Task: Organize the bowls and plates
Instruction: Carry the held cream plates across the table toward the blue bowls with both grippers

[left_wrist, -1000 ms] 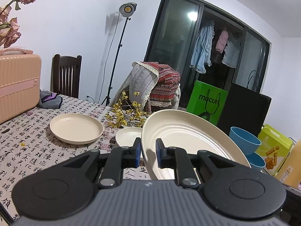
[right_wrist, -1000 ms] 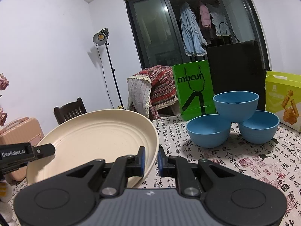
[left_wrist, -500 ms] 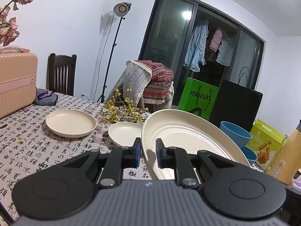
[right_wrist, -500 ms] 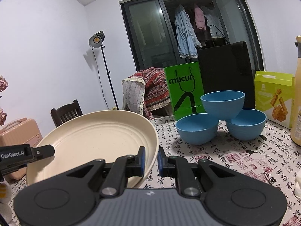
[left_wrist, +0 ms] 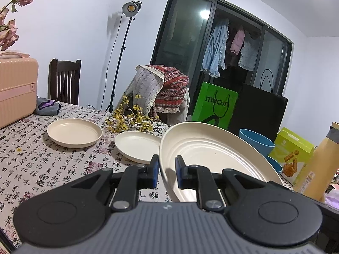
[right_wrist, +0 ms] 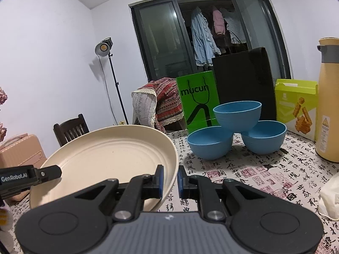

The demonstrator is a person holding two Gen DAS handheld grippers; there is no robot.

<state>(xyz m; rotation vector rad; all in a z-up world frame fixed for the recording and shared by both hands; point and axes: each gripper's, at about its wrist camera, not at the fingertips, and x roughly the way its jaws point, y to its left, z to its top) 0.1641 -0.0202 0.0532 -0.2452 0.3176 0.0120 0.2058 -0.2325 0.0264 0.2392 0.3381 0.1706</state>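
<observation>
A large cream plate (left_wrist: 211,152) is held above the table by both grippers. My left gripper (left_wrist: 167,170) is shut on its left rim. My right gripper (right_wrist: 170,178) is shut on its right rim; the plate also shows in the right wrist view (right_wrist: 110,160). Two smaller cream plates (left_wrist: 74,129) (left_wrist: 137,146) lie on the table at the left. Three blue bowls stand at the right: two on the table (right_wrist: 209,142) (right_wrist: 263,136) and one (right_wrist: 237,114) resting on top of them.
The table has a cloth printed with characters (right_wrist: 264,175). A yellow flask (right_wrist: 328,110), a yellow-green box (right_wrist: 296,105), a green bag (right_wrist: 198,99) and a black bag (right_wrist: 243,84) stand at the back. Yellow flower sprigs (left_wrist: 129,120) and a pink suitcase (left_wrist: 14,91) are at the left.
Both grippers have moved with the large plate; the views now show more of the table's right side, with the yellow flask in sight. The grips are unchanged.
</observation>
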